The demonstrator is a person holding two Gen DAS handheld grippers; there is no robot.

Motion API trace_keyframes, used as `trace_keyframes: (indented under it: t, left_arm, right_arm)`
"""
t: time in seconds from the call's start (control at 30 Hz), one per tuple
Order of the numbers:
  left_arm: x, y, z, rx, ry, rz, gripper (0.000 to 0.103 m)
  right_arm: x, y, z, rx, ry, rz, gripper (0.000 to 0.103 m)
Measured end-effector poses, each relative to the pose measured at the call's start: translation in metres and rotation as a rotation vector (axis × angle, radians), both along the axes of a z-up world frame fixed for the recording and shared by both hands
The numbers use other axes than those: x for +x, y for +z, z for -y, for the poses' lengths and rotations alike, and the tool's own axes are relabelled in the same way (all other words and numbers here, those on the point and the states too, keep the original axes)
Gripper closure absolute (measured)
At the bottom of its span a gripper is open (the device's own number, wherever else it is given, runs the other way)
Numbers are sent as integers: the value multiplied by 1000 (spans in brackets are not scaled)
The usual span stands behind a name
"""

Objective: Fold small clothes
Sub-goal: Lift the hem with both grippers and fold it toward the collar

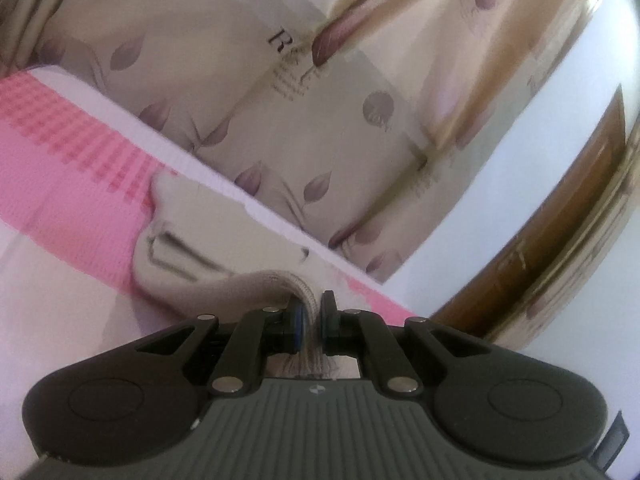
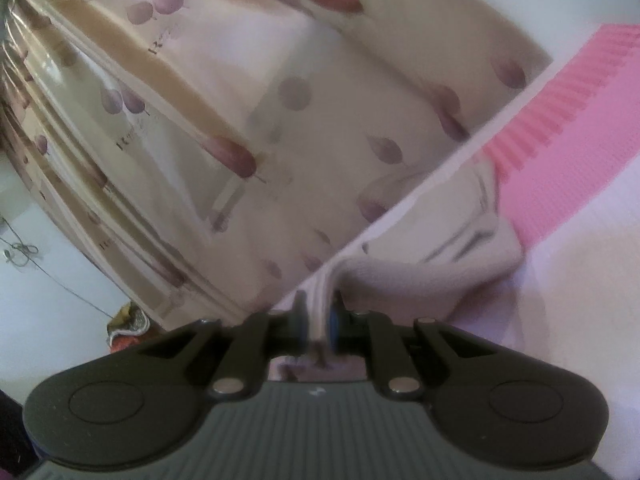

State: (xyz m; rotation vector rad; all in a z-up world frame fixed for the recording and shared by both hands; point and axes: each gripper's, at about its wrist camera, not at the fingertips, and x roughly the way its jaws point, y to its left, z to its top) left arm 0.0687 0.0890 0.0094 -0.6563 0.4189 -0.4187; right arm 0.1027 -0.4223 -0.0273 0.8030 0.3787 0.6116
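A small pale beige garment (image 1: 180,236) with a grey printed outline hangs lifted over the bed. In the left wrist view its ribbed edge (image 1: 276,286) runs into my left gripper (image 1: 313,312), which is shut on it. In the right wrist view the same garment (image 2: 432,264) stretches away to the right, and its edge passes between the fingers of my right gripper (image 2: 318,316), shut on the cloth. Both views are tilted and blurred.
A white bedsheet with a pink checked band (image 1: 68,176) lies below the garment; the pink band (image 2: 568,120) also shows at upper right. Behind hangs a beige curtain (image 1: 320,112) with purple leaf prints. A brown wooden frame (image 1: 568,216) and white wall stand at the right.
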Motion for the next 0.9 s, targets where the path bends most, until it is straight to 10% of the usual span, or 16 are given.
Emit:
trace_keyframes:
  t: [0.5, 0.9]
  left_arm:
    - [112, 2, -16, 0, 172, 14, 95]
    - [205, -43, -20, 65, 255, -103, 94]
  right_arm:
    - [125, 27, 8, -53, -86, 7, 92]
    - [228, -27, 3, -40, -161, -153, 92]
